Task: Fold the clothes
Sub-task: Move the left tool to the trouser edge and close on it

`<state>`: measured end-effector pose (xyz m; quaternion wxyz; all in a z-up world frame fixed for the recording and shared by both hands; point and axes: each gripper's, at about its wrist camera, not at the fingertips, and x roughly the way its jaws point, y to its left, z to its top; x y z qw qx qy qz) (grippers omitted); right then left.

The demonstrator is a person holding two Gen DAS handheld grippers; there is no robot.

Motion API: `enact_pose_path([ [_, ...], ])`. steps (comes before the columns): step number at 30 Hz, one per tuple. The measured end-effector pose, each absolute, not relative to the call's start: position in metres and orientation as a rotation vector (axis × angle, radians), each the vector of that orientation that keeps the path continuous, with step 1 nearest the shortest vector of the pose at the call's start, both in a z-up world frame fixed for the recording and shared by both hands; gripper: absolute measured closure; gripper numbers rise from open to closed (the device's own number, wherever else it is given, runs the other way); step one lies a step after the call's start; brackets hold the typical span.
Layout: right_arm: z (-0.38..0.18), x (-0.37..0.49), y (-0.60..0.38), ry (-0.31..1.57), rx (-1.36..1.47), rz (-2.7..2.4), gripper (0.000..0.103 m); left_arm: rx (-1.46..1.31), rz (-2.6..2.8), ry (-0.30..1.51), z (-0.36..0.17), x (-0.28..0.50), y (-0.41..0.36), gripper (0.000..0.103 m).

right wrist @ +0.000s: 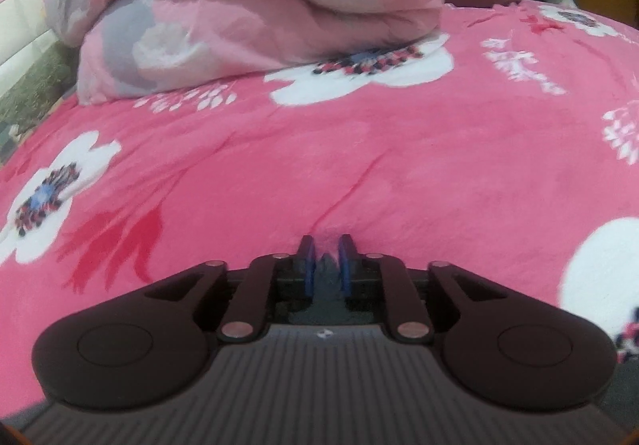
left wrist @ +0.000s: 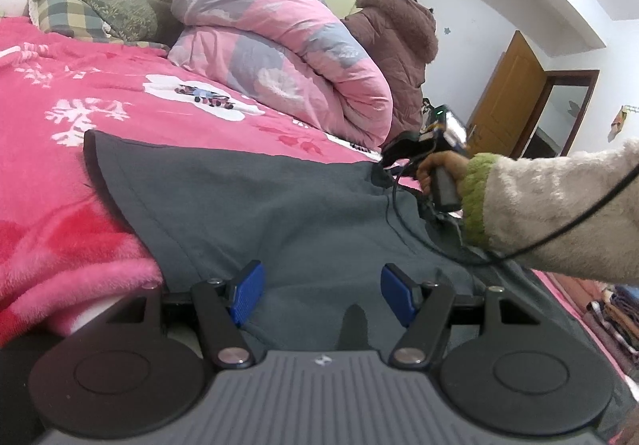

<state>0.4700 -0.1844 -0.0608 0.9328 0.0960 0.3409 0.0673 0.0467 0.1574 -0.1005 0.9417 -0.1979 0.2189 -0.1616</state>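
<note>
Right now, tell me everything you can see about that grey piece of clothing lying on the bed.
The grey garment is plain, dark slate, soft matte knit by the look, with a darker band along its far-left edge. It lies spread fairly flat on the pink flowered blanket, its near part reaching under the open left gripper, which does not hold it. At its far right end the right gripper is shut on a bunched bit of grey cloth. A black cable lies across it. What kind of garment it is cannot be told.

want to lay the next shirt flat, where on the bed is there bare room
Bare pink blanket lies between the rolled quilt and the right tool, which pinches a bit of the grey garment. More lies left of the garment, toward the pillows. It is crowded along the quilt and the brown coat.
</note>
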Motion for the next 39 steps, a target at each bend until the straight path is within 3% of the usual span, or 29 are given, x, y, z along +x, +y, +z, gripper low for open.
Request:
enact_pose_path([
  [1,-0.049,0.463,-0.189,0.675,0.212,0.158,0.08,-0.414,-0.333,0.445,-0.101,0.047,0.159,0.037],
  [5,0.0,0.437,-0.208,0.585,0.274,0.237,0.078,-0.47,-0.348,0.439,-0.102,0.046,0.166,0.037],
  [12,0.057,0.342,-0.236,0.658,0.151,0.4,0.078,-0.473,-0.348,0.438,-0.103,0.047,0.167,0.037],
  [15,0.047,0.315,-0.234,0.738,0.121,0.421,0.078,-0.469,-0.341,0.439,-0.103,0.047,0.166,0.037],
  [19,-0.012,0.304,-0.212,0.867,0.077,0.408,0.078,-0.467,-0.324,0.449,-0.099,0.045,0.164,0.036],
  [23,-0.023,0.292,-0.211,0.879,0.11,0.382,0.079,-0.508,-0.27,0.494,-0.081,0.038,0.172,0.035],
  [28,-0.036,0.277,-0.211,0.892,0.153,0.348,0.078,-0.417,-0.163,0.42,-0.035,0.034,0.189,0.031],
  [34,-0.028,0.256,-0.212,0.877,0.196,0.405,0.078,-0.272,0.014,0.48,-0.03,0.1,0.212,0.029],
  [39,-0.014,0.257,-0.198,0.862,0.172,0.485,0.078,-0.174,-0.027,0.653,-0.051,0.148,0.221,0.044],
])
